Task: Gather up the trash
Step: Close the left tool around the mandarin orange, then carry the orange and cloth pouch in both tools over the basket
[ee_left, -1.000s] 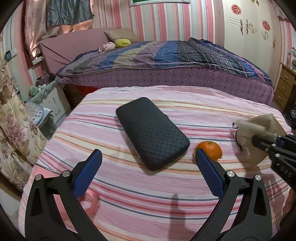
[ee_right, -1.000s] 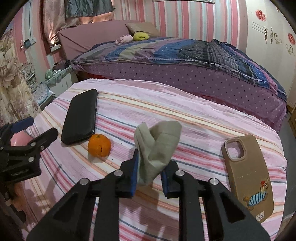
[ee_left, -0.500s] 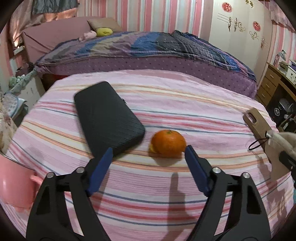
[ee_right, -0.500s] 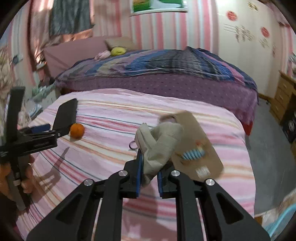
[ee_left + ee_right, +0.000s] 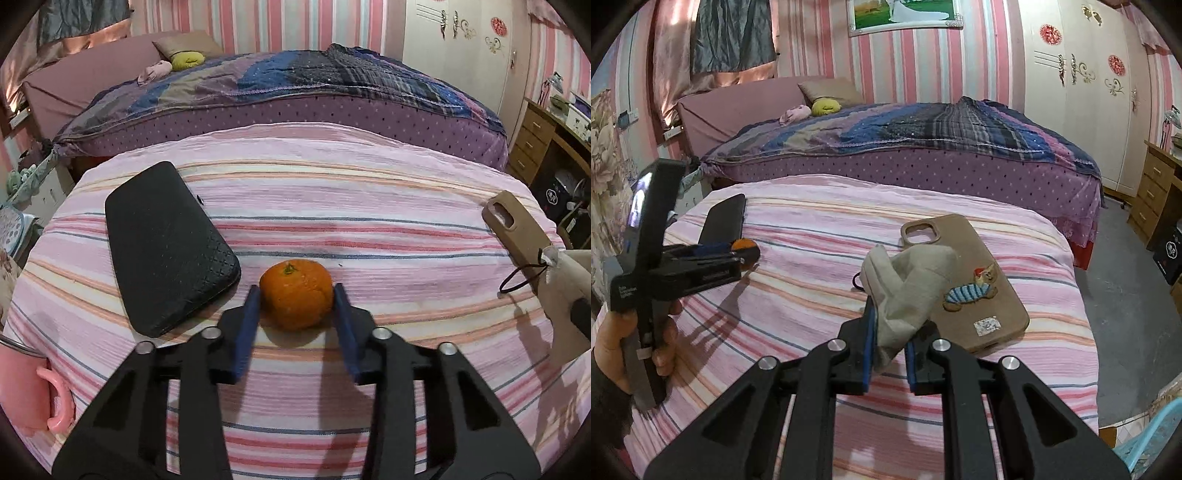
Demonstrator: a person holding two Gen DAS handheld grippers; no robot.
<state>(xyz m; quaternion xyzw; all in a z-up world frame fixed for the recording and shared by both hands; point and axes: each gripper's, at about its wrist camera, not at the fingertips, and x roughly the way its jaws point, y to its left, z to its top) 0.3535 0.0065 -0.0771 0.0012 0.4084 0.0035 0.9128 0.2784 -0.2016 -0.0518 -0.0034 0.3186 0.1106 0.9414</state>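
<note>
Since a second ago the left gripper (image 5: 295,302) has swung from the black case (image 5: 166,247) to the mandarin (image 5: 295,293) just right of that case; its jaws are closing, with the fruit between the blue pads, about touching. The right gripper (image 5: 889,343) stays pinched on a crumpled beige tissue (image 5: 905,280), now right of the case, over the phone cover (image 5: 964,280). Grasp step; next calls for firm closure, then lift.

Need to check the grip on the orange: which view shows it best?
Left wrist view: the orange sits on the striped cloth between the left gripper while its jaws are closing. Right wrist view shows only an orange sliver behind that gripper.
</note>
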